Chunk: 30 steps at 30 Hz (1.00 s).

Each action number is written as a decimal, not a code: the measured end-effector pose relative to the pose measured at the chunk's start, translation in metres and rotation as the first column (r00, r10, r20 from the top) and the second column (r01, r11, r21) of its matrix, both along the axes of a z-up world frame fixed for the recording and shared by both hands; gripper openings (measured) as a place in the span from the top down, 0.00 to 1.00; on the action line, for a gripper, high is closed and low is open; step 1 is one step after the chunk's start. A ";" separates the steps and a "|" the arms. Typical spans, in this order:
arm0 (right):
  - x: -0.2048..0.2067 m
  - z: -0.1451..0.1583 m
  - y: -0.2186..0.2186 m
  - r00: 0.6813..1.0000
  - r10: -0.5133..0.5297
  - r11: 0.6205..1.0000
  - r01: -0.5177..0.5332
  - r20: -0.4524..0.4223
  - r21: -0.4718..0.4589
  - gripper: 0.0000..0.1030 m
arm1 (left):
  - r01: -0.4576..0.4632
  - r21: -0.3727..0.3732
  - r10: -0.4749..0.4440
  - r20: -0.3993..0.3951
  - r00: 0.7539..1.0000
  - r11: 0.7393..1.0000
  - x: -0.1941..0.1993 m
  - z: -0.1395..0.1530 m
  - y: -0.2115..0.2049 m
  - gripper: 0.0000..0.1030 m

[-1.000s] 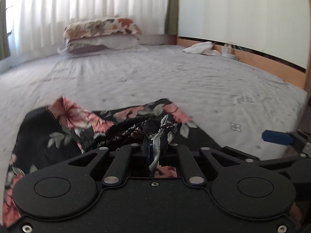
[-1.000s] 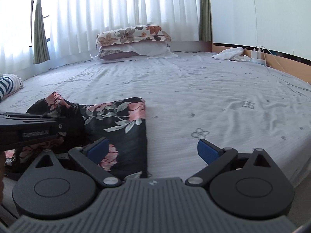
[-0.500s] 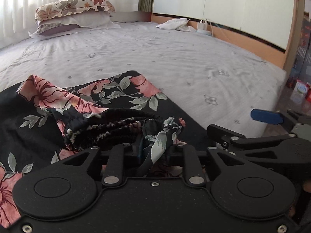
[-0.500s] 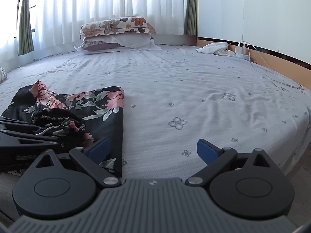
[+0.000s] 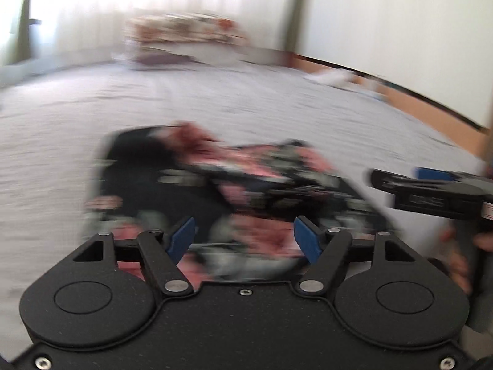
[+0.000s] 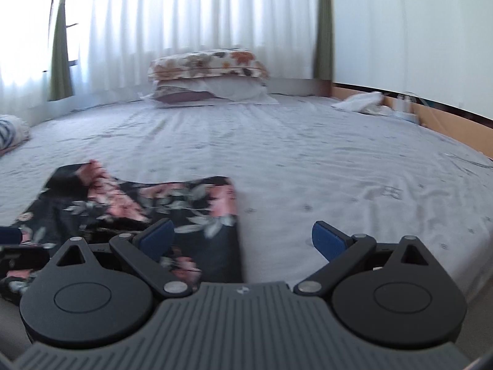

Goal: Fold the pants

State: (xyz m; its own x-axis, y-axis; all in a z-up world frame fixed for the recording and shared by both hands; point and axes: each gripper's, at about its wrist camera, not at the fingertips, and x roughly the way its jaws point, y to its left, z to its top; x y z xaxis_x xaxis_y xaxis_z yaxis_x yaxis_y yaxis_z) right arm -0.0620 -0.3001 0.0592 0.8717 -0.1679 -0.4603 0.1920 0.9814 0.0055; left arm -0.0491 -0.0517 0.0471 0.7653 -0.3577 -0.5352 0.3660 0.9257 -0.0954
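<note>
The black floral pants (image 5: 222,185) lie bunched on the bed near its front edge; the left wrist view is blurred by motion. My left gripper (image 5: 245,239) is open and empty just above the near part of the pants. In the right wrist view the pants (image 6: 148,203) lie folded at lower left. My right gripper (image 6: 243,240) is open and empty, its left finger over the pants' right edge. The right gripper also shows in the left wrist view (image 5: 431,185) at the right.
The bed (image 6: 308,154) has a grey patterned sheet. Stacked pillows (image 6: 206,74) sit at the far end below white curtains. A white cloth (image 6: 360,103) lies at the far right by the wooden edge. A striped item (image 6: 9,132) is at the far left.
My left gripper has opened and let go of the pants' waistband, which now lies on the bed. The left gripper is moving fast. The right gripper stays open.
</note>
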 end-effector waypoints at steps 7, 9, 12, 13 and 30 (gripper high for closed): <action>0.053 -0.019 0.062 0.987 0.098 0.992 -0.108 -0.128 -0.072 0.00 | -0.202 0.141 0.212 -0.061 0.975 0.969 0.012 -0.021 0.040 0.67; 0.068 -0.032 0.078 0.978 0.032 0.982 -0.069 -0.206 -0.174 0.01 | -0.204 0.141 0.216 -0.072 0.974 0.969 0.009 -0.026 0.047 0.68; 0.072 -0.040 0.082 0.972 0.007 0.976 -0.058 -0.235 -0.211 0.07 | -0.195 0.167 0.205 -0.041 0.978 0.966 0.004 -0.029 0.047 0.67; 0.069 -0.039 0.076 0.974 -0.023 0.979 -0.024 -0.227 -0.203 0.07 | -0.193 0.172 0.202 -0.035 0.979 0.966 0.003 -0.029 0.048 0.67; 0.040 0.005 0.012 0.984 -0.025 0.999 0.018 -0.175 -0.042 0.00 | -0.141 0.087 0.146 -0.053 0.988 0.986 0.003 -0.026 0.046 0.62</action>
State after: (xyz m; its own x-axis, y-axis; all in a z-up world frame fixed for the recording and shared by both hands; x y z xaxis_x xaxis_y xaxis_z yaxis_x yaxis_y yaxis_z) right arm -0.0224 -0.2878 0.0647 0.7737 -0.2075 -0.5986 0.2079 0.9757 -0.0696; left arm -0.0460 -0.0060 0.0211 0.7715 -0.1988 -0.6044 0.2245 0.9739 -0.0337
